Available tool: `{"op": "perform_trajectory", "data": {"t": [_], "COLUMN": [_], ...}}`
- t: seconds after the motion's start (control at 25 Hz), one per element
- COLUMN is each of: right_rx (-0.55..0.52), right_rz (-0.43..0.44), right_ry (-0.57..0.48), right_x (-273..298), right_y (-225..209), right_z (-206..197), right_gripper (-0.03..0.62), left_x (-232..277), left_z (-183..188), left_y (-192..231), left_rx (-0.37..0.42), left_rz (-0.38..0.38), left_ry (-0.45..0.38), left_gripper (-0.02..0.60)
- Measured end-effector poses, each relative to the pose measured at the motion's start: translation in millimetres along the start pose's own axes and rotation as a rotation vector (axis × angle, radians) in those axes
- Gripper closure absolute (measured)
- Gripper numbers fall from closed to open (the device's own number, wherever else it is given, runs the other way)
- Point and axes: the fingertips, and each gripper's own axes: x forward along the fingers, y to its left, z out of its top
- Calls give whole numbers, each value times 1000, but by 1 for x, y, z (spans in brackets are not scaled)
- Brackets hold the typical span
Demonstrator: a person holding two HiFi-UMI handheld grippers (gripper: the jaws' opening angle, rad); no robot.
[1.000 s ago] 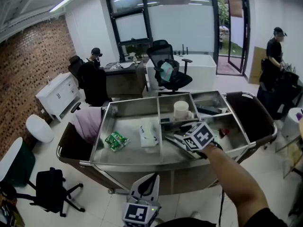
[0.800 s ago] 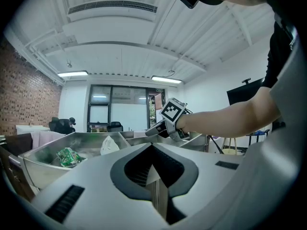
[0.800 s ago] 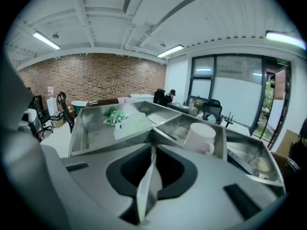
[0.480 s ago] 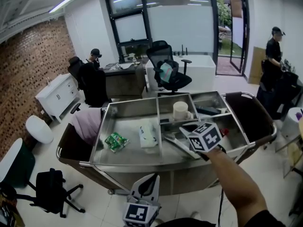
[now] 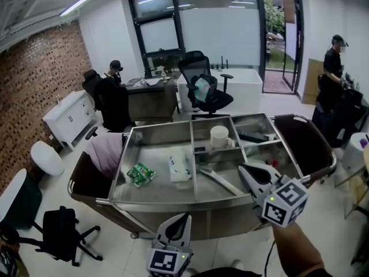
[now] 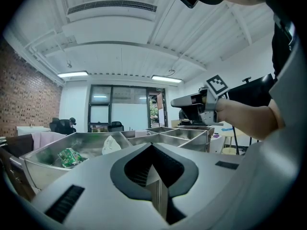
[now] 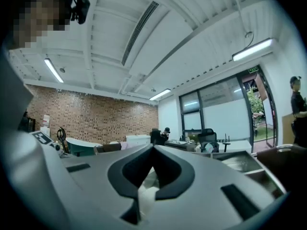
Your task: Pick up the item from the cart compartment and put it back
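Since a second ago the right gripper (image 5: 243,168) has lifted out of the steel cart (image 5: 144,201) and drawn back to its near right corner, its jaws now clenched on nothing. The long grey item (image 5: 222,182) lies in the middle front compartment. The left gripper (image 5: 185,216) hangs below the cart's near edge, jaws pressed together and empty. A brick wall (image 5: 34,74) and an office chair (image 5: 204,88) stand behind the cart.

Wears a black top (image 6: 284,42) and grips a pale grey, wedge-nosed left gripper (image 5: 185,216) and right gripper (image 5: 243,167), each black-grooved inside and bearing a cube (image 5: 284,201) of black-and-white square markers, with a thin black cable (image 5: 268,256) under the right one.
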Motion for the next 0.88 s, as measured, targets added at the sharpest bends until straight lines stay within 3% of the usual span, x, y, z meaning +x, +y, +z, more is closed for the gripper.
{"op": "perform_trajectory", "data": {"t": [0.32, 0.68, 0.88], "right_rx": [46, 86, 99], "right_rz": [-54, -76, -78], "right_ry": [5, 103, 120], "right_x": [-66, -90, -93], "right_y": [21, 38, 42], "right_z": [-31, -94, -105], "right_gripper": [589, 589, 589], "left_x": [0, 4, 4], "left_z": [-3, -3, -3], "left_y": [3, -2, -5], "left_rx": [-3, 7, 14], "left_rz": [4, -12, -19], "left_ry": [9, 17, 18], "left_gripper": [581, 581, 581]}}
